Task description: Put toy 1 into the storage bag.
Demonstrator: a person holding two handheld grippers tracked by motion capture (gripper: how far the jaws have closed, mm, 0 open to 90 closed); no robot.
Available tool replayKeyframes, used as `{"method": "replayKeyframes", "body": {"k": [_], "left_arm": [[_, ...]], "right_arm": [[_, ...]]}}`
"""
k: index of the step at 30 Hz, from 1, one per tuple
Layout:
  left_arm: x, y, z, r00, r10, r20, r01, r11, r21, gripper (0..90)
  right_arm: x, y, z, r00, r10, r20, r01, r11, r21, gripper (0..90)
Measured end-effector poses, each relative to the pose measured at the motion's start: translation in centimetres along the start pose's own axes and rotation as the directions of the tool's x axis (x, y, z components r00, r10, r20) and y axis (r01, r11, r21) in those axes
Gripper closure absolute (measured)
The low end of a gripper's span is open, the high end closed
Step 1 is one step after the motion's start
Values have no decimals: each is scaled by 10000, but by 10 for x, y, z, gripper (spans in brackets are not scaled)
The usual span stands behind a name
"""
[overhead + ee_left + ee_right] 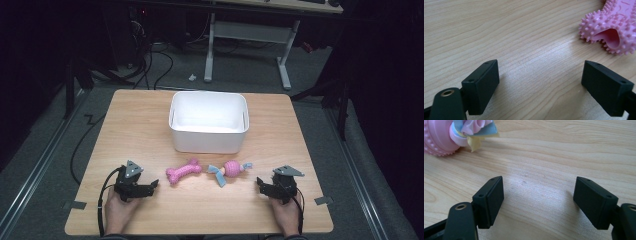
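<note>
Nearest the person, the left tongs (pixel 151 186) and right tongs (pixel 260 183) rested low on the tabletop (pixel 140 125), both with jaws apart and nothing between them. Just beyond lay a pink spiked bone toy (pixel 183 171) and a pink ball toy with cloth tails (pixel 230 169), side by side, apart from each other. The bone's long axis ran left to right, its far end tilted slightly away. A good grasp would probably close across its narrow waist, square to that axis. Farthest stood the white bin (pixel 209 141).
</note>
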State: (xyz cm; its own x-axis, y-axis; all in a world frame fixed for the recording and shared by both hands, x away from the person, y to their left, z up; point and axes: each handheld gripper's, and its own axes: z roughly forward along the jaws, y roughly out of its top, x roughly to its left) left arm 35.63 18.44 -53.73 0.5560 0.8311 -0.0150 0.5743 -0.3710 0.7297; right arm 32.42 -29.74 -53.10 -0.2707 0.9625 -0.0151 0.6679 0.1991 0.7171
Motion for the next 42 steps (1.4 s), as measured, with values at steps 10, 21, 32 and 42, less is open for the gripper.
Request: {"method": "replayKeyframes", "body": {"k": [10, 21, 32, 42], "left_arm": [[0, 0, 0, 10000, -20, 13, 20, 10000, -20, 150], [1, 1, 1, 10000, 12, 70, -12, 10000, 2, 149], [1, 1, 0, 9994, 40, 344, -39, 10000, -16, 149], [0, 5, -8, 9979, 56, 643, -50, 9999, -87, 151]], "right_arm": [[0, 0, 0, 10000, 40, 13, -40, 10000, 7, 245], [0, 0, 0, 10000, 19, 3, -19, 10000, -1, 245], [1, 0, 0, 10000, 43, -19, -43, 10000, 9, 246], [0, 0, 0, 10000, -12, -59, 12, 10000, 4, 246]]}}
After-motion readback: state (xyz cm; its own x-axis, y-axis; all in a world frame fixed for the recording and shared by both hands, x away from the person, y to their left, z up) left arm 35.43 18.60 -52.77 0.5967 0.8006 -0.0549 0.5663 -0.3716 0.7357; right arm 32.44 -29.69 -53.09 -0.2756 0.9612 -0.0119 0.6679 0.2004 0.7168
